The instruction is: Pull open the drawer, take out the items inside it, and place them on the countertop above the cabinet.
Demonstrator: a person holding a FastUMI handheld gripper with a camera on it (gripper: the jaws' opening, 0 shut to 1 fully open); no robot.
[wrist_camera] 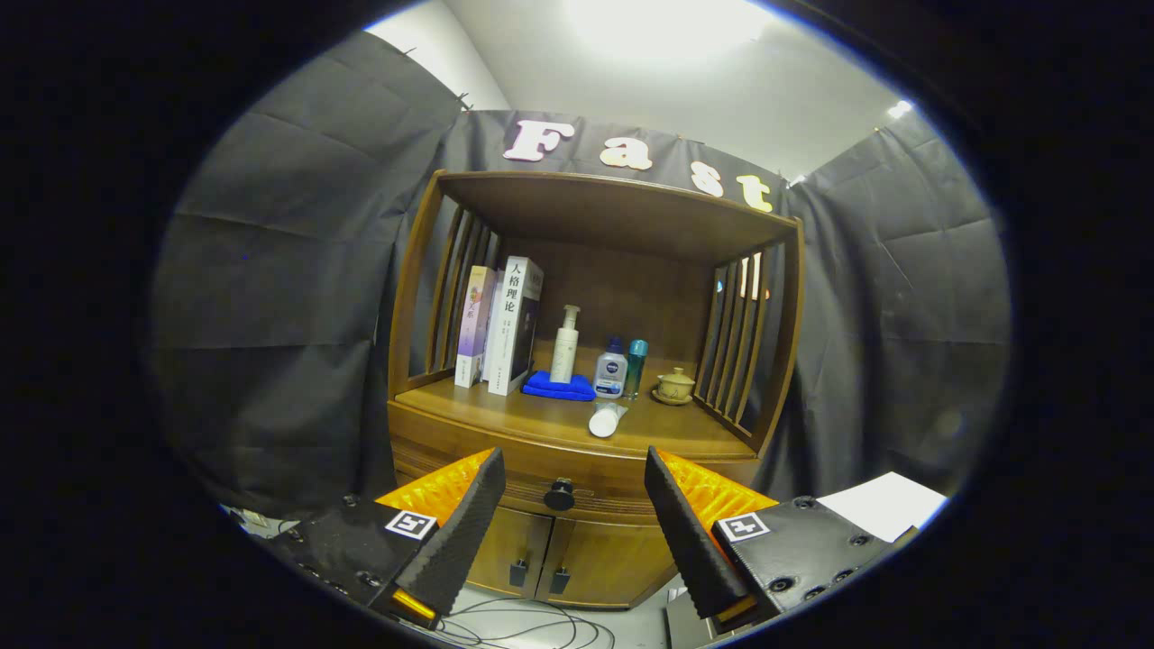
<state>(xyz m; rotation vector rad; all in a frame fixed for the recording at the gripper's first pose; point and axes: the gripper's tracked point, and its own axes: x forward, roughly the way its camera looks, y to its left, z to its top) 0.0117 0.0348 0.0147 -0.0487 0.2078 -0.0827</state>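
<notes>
The hand-held gripper (574,482) hangs spread wide before the closed drawer (541,469), its knob (559,495) between the fingers.

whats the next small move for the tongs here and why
Probably ease the tongs straight forward toward the dark drawer knob. The drawer looks fully closed, the knob sits between the two open fingers but beyond their tips, and nothing is gripped. Closing on the knob should come only once the fingers flank it.

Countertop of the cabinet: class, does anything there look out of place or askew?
Yes. A white tube lies on its side near the front of the countertop, while the bottles behind it stand upright. The drawer is shut; the open gripper frames its knob without touching.
</notes>
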